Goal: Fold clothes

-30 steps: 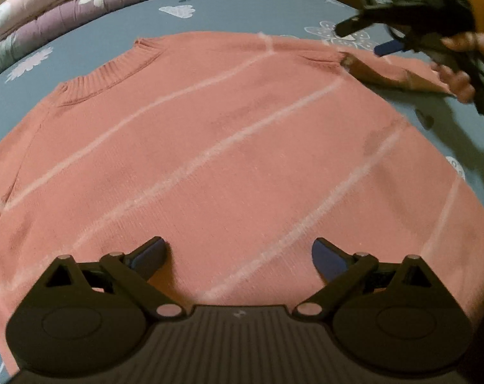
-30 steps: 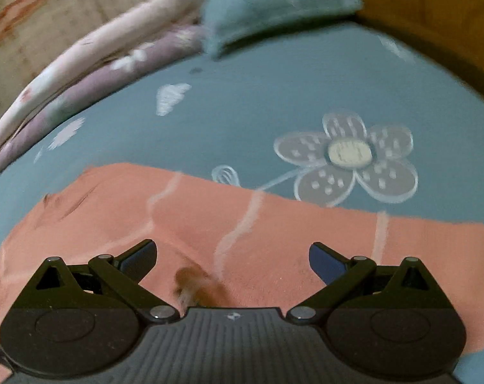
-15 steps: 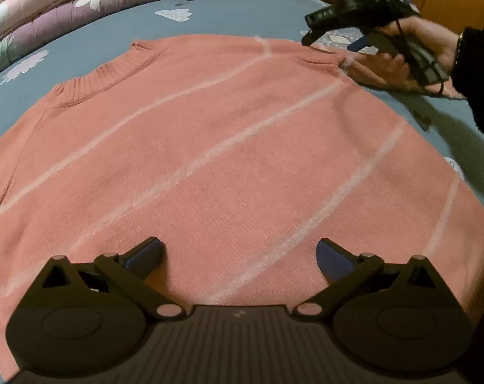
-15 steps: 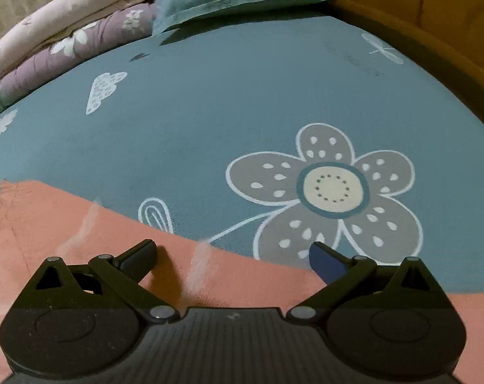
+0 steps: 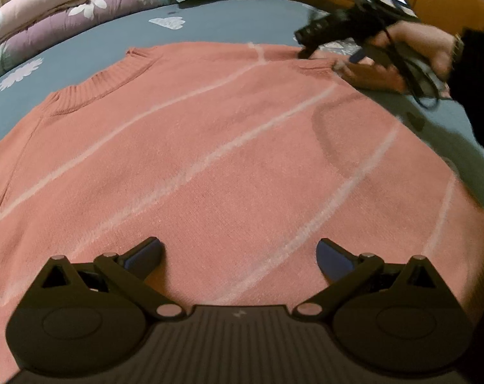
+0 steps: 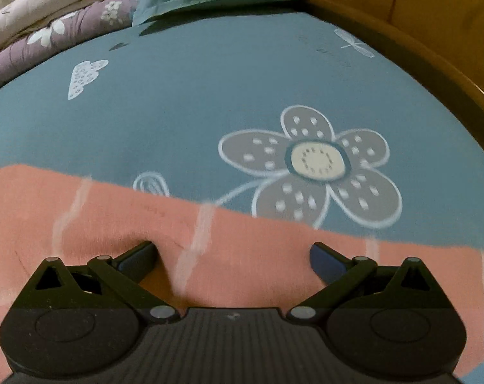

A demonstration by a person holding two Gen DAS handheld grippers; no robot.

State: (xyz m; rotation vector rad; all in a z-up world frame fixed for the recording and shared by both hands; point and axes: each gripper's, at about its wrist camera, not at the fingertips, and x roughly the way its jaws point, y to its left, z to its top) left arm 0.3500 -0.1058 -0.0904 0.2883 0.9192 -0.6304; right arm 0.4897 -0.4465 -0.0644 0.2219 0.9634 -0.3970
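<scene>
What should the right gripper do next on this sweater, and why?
Probably ease down and close on the fabric edge. The right gripper is open over the sweater's far edge, one finger already denting the knit, and the garment lies flat and unfolded on the bed sheet.

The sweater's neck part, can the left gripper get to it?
Probably yes. The left gripper is open over the sweater, and only flat knit lies between it and the collar. The right gripper is off to the side.

Black tool (image 5: 238,254), blue fingertips (image 5: 333,257), black sleeve (image 5: 479,64)
</scene>
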